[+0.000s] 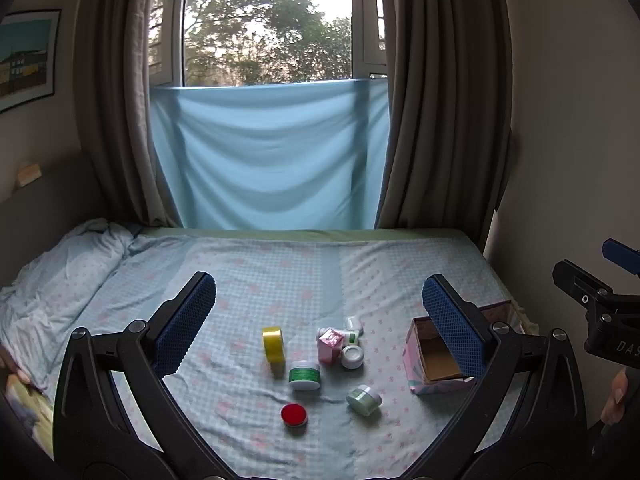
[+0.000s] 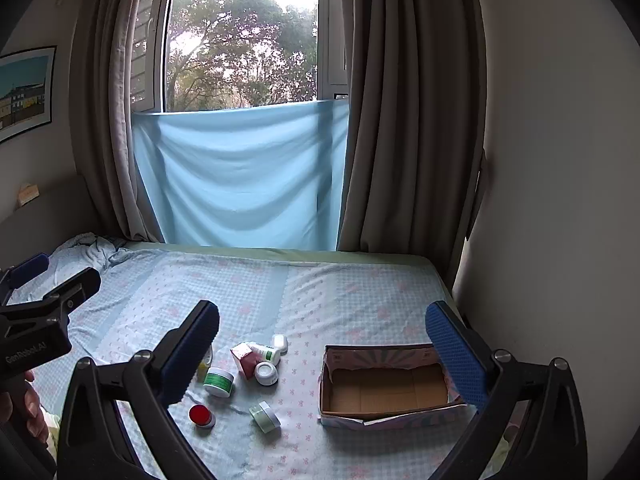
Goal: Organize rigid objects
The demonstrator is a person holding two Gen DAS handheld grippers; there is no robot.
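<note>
Left claw (image 1: 320, 312): fingers wide apart, holding nothing, above the bed.
Right claw (image 2: 322, 332): fingers wide apart, holding nothing.
Bed (image 1: 280, 264): blue patterned sheet carries all items.
Cardboard box (image 2: 384, 388): open, on the right, apart from the cluster.
Cluster: yellow tape roll (image 1: 273, 344) on edge; pink carton (image 1: 330, 345) touching white jar (image 1: 352, 357); green-label jar (image 1: 305, 375); red-lid jar (image 1: 294, 415); pale green jar (image 1: 363, 400) on its side.

Looking forward from just above the bed (image 1: 280, 280) toward the window (image 1: 264, 28), the left view set further left, the right further right and nearer the box (image 2: 384, 384), both sharing the jars (image 1: 305, 376), box, curtains (image 2: 400, 100) and each other's gripper edge.
</note>
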